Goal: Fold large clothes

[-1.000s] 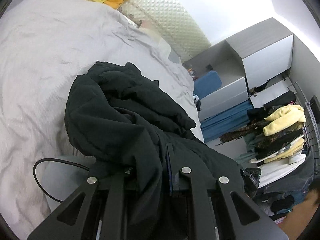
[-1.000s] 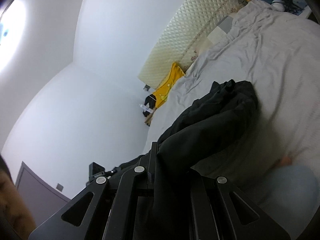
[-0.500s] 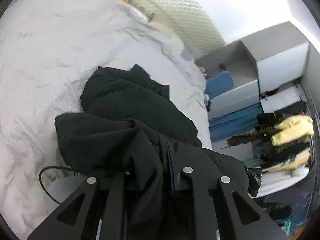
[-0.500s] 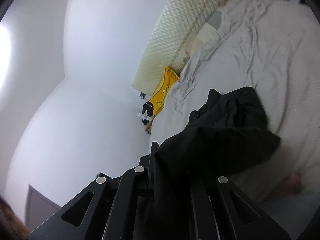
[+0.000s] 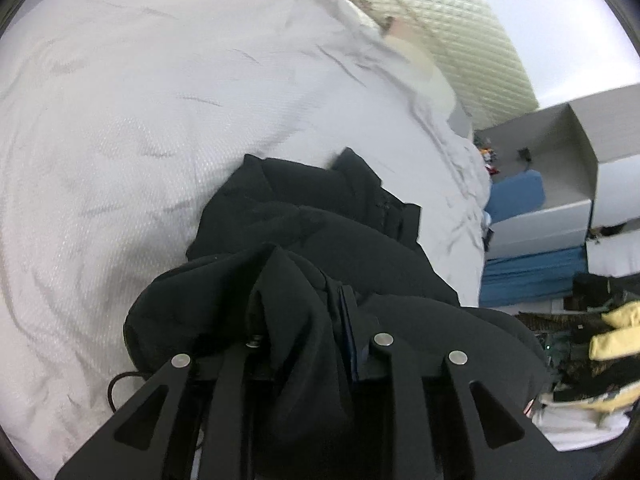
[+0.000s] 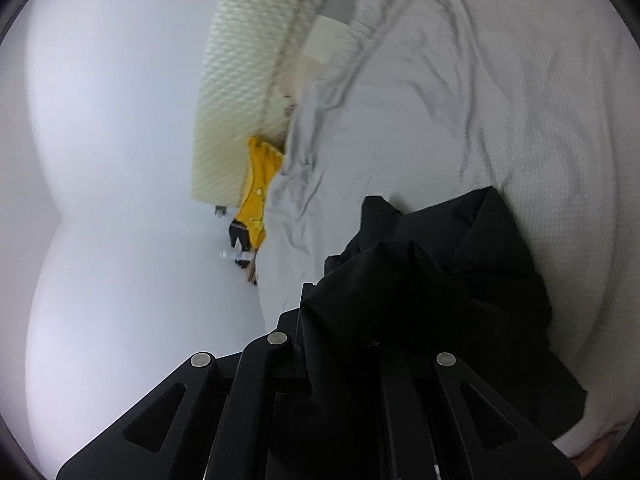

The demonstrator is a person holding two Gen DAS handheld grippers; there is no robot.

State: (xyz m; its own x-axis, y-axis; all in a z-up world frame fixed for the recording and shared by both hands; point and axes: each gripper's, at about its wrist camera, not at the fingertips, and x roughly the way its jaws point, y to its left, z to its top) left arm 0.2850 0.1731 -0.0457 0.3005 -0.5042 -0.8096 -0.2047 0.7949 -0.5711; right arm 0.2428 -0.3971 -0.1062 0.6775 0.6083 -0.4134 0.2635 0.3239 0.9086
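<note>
A large black jacket point(image 5: 320, 236) lies bunched on a grey-white bed sheet point(image 5: 140, 100). My left gripper point(image 5: 312, 344) is shut on a fold of the jacket, and the cloth drapes over and hides the fingertips. My right gripper point(image 6: 340, 336) is shut on another part of the same jacket point(image 6: 452, 272), which hangs over its fingers down to the sheet point(image 6: 520, 100).
A quilted cream headboard point(image 5: 452, 32) and a yellow pillow point(image 6: 258, 188) are at the bed's far end. Grey and blue drawers point(image 5: 540, 220) and a rack of clothes point(image 5: 600, 340) stand beside the bed. A black cable point(image 5: 120, 384) lies on the sheet.
Both grippers have moved forward over the bed with the jacket in them. The jacket's far part now lies lower and flatter on the sheet, and more bare sheet shows beyond it.
</note>
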